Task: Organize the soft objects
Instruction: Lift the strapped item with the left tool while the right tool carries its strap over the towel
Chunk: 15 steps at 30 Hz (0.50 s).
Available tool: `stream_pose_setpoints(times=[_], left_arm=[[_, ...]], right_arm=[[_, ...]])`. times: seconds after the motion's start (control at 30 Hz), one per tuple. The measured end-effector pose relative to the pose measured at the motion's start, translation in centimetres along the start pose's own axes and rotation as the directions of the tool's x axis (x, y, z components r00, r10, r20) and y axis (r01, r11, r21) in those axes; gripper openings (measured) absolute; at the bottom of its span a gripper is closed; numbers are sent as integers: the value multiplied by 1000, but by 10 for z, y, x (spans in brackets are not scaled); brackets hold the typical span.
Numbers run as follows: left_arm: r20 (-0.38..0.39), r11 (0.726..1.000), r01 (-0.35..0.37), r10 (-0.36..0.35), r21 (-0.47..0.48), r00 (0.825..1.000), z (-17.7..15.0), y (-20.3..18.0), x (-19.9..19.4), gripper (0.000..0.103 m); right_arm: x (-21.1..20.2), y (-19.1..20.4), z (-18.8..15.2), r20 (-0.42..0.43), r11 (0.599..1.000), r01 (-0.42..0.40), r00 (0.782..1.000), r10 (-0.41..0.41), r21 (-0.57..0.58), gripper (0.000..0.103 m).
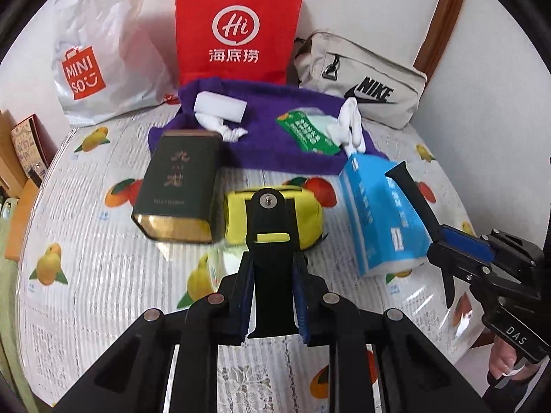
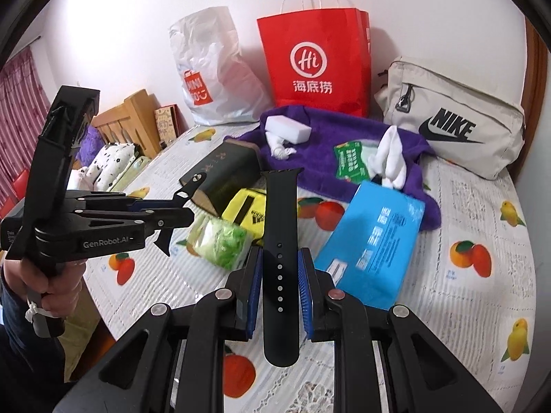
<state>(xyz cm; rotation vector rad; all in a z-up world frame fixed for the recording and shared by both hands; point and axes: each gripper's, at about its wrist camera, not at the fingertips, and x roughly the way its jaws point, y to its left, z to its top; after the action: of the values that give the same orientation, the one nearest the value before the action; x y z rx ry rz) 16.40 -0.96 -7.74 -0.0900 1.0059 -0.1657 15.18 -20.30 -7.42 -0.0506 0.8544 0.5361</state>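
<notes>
My left gripper (image 1: 272, 296) is shut on a short black watch strap piece (image 1: 270, 237) with a metal pin. It also shows in the right wrist view (image 2: 174, 211). My right gripper (image 2: 280, 289) is shut on a long black watch strap with holes (image 2: 279, 227); it also shows in the left wrist view (image 1: 430, 241). Both are held above the table. On the table lie a yellow pouch (image 1: 310, 213), a blue tissue pack (image 2: 372, 241), a green wrapped roll (image 2: 220, 241) and a purple towel (image 1: 275, 130) with white socks (image 1: 351, 124) on it.
A dark green tin (image 1: 179, 186) stands left of the pouch. A red paper bag (image 1: 237, 27), a white Miniso bag (image 1: 96, 51) and a beige Nike bag (image 1: 361, 75) line the wall. A green wipes pack (image 1: 306, 130) lies on the towel. A wooden bed (image 2: 127, 117) is at the left.
</notes>
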Motion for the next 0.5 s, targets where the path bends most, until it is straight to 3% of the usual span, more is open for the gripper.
stream_pose_setpoints(times=[0.5], left_arm=[[44, 1000, 3, -4, 15, 999, 66, 13, 10, 20]], right_arm=[[32, -31, 65, 17, 999, 33, 999, -33, 27, 20]])
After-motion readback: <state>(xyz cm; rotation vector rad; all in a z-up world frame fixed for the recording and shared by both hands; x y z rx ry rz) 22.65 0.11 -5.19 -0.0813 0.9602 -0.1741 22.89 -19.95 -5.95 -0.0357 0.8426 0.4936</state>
